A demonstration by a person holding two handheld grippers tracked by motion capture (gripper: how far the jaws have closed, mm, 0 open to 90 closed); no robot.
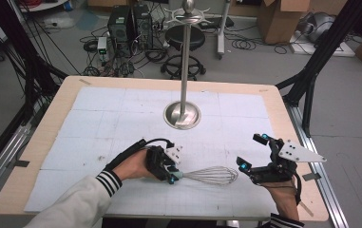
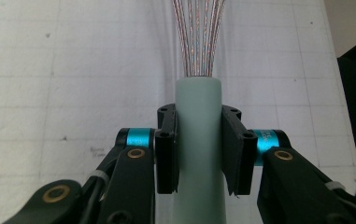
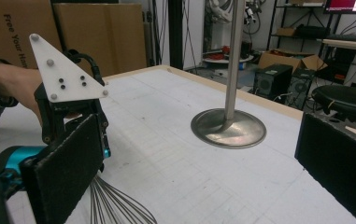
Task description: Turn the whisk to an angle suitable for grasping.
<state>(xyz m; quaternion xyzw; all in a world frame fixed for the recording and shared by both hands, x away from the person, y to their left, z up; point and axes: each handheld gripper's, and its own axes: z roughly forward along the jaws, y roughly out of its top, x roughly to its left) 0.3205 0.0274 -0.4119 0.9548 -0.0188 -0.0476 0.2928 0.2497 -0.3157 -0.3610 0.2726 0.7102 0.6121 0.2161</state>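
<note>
A: Left gripper clamped on the whisk by its pale green handle (wires fanning straight ahead of the jaws, low over the table). Best kept pinched firm and level to stop any rolling.

B: Right gripper spread wide, nothing between the jaws, just beyond the wire end. Left forearm angled in from below, wrist flat; stand farther ahead.
</note>
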